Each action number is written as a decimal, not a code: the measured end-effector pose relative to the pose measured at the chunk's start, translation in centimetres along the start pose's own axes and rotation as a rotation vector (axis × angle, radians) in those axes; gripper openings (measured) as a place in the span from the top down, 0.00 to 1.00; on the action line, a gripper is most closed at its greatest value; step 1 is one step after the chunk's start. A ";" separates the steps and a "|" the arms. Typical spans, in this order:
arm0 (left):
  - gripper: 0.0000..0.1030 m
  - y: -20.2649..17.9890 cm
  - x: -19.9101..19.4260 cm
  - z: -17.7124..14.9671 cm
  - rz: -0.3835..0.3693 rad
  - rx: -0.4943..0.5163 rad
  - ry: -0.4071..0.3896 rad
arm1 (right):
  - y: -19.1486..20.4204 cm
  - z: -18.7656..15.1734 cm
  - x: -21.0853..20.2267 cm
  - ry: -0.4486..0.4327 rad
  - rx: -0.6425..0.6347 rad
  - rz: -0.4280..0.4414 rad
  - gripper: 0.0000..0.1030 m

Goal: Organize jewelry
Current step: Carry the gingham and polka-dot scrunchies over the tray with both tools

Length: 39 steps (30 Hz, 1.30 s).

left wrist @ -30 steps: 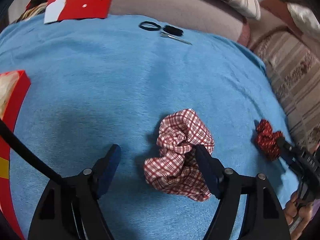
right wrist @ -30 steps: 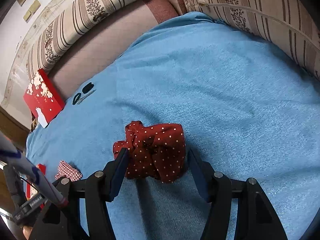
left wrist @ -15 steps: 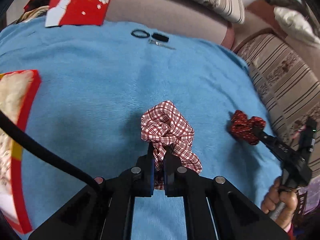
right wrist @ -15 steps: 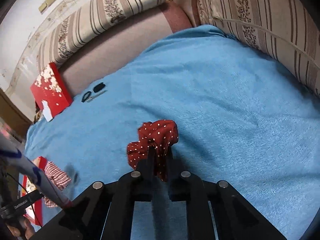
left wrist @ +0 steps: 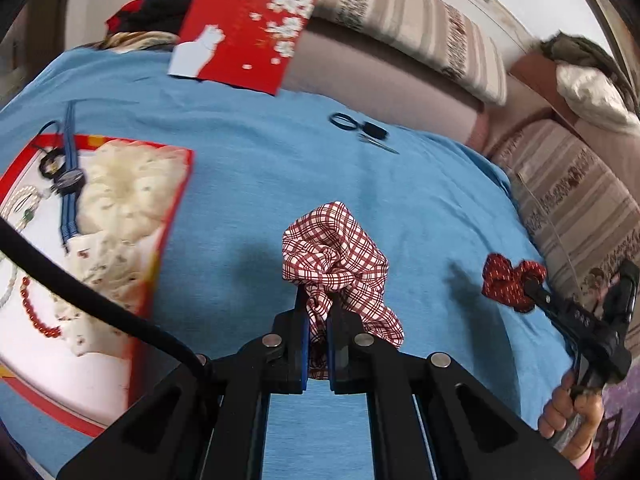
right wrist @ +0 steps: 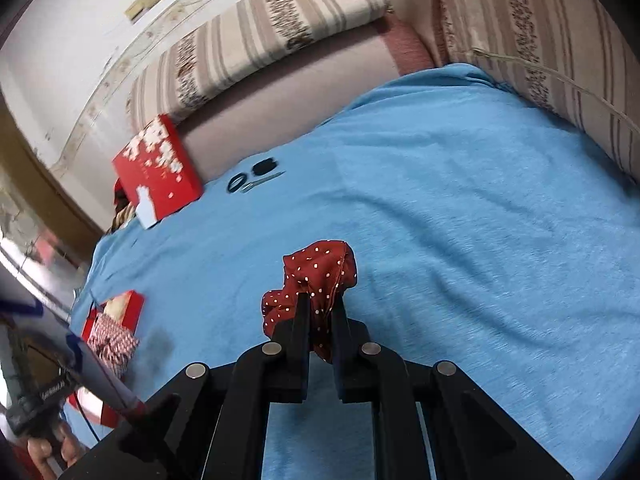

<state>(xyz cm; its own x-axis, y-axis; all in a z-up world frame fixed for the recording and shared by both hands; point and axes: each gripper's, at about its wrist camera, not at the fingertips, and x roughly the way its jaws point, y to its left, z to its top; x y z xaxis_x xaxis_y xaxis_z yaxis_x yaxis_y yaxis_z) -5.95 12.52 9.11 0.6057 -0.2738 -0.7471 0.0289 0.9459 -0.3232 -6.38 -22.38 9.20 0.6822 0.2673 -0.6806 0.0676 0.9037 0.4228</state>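
Home living room, blue blanket (right wrist: 460, 208) spread over a sofa seat, striped floral cushions (right wrist: 256, 36) behind the blanket, painted wall above them

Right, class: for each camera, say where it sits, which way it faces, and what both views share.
Left wrist: on the left gripper, facing along its fingers at the checked scrunchie; the right hand shows.
Right wrist: on the right gripper, facing the dotted scrunchie; the left hand shows.
Shared: both scrunchies, blue blanket, red box.
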 end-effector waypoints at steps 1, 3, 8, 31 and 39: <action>0.94 0.5 -0.1 0.0 0.005 -0.011 -0.008 | 0.4 -0.2 0.1 0.005 -0.009 0.006 0.90; 0.94 1.4 -0.6 -0.2 0.018 -0.016 -0.025 | 0.9 -0.4 0.3 0.015 -0.020 0.016 0.90; 0.94 2.8 -1.6 -0.7 0.016 -0.047 -0.044 | 1.9 -1.1 0.6 0.038 -0.038 0.033 0.90; 0.94 19.2 -10.8 1.2 0.294 -0.312 -0.141 | 16.6 -3.0 1.4 0.157 -0.185 0.303 0.90; 0.94 24.9 -9.6 -0.3 0.352 -0.456 -0.072 | 27.6 -5.7 4.2 0.271 -0.271 0.494 0.90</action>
<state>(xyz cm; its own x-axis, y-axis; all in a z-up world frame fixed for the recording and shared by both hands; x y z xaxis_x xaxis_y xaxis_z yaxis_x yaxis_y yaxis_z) -11.28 38.67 8.05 0.5696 0.0712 -0.8189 -0.5200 0.8027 -0.2919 -5.78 5.55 14.60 0.3738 0.7189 -0.5860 -0.4205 0.6945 0.5838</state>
